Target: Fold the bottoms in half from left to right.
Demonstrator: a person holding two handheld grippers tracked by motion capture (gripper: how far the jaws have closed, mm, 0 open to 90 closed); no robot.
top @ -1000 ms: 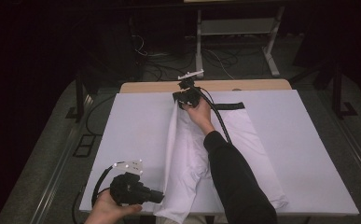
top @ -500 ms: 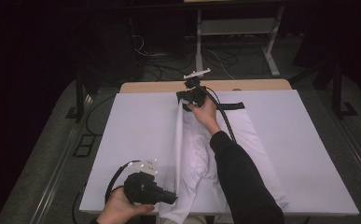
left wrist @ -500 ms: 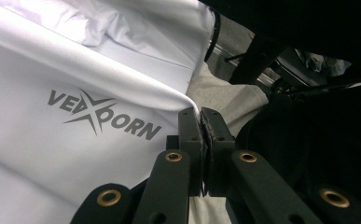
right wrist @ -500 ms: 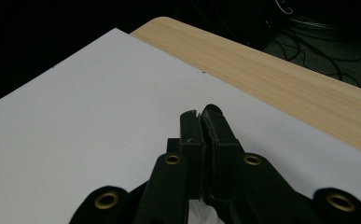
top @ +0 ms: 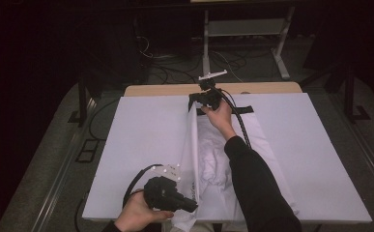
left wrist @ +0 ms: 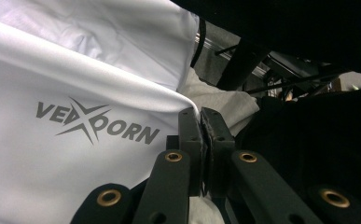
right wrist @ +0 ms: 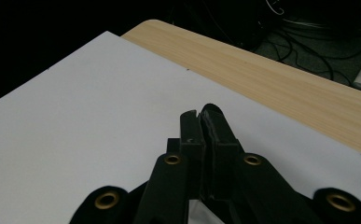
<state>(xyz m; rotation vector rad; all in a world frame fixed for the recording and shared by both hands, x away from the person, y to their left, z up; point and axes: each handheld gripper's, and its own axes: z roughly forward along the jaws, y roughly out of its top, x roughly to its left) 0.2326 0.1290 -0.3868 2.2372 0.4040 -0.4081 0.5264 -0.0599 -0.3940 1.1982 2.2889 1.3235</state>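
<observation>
One grey logo [left wrist: 97, 123], left gripper view

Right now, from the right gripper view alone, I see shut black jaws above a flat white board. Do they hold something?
Observer: Yes. In the high view the right gripper pinches the far edge of a white fabric garment.
Operator: And the near end?
Observer: The left gripper is shut on it, beside a grey printed logo.
Operator: Does the cloth lie flat?
Observer: No, a raised fold runs between both grippers.
</observation>
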